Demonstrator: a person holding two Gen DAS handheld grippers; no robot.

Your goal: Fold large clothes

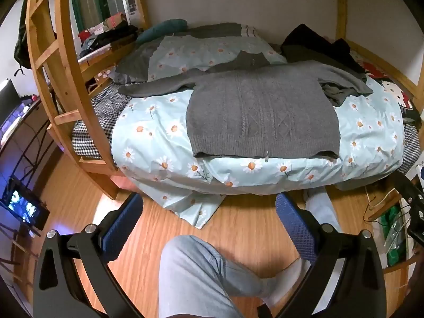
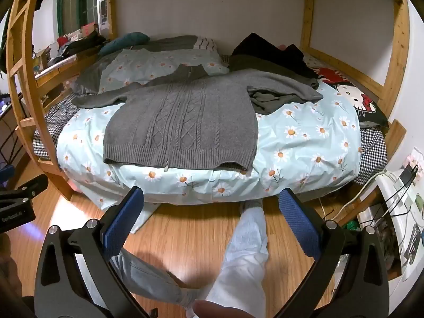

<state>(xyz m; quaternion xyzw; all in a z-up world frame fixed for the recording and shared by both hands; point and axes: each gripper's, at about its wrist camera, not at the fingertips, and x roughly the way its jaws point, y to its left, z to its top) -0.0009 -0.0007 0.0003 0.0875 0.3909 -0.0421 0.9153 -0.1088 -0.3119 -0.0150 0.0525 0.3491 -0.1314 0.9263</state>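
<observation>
Nearest to me, my left claw (image 1: 209,225) and my right claw (image 2: 212,217) both hang over the wooden floor (image 1: 238,225), tilted downward, blue pads (image 2: 124,222) spread wide apart with nothing between them: I judge them readied for a first grasp, not yet committed to any edge. Below them my legs (image 2: 243,251) in pale jeans stand on the floor, close to the bed, so that I can reach across it. Next comes the near edge of the bed, where the daisy-print duvet (image 2: 304,143) drapes over the side and gives a broad, soft surface for folding. On it lies the grey cable-knit sweater (image 2: 182,127), the task's garment, spread flat with its ribbed hem toward me, its zip pull (image 2: 166,169) at the hem's middle, the collar farthest away and both sleeves splayed outward; this layout leaves hem corners and sleeves free to be picked up. Under the right sleeve a bunched dark green garment (image 2: 265,103) is wedged, which may snag a fold. Beyond, dark clothes (image 2: 267,50) are heaped against the wall, inside the wooden bunk frame (image 2: 394,53).
</observation>
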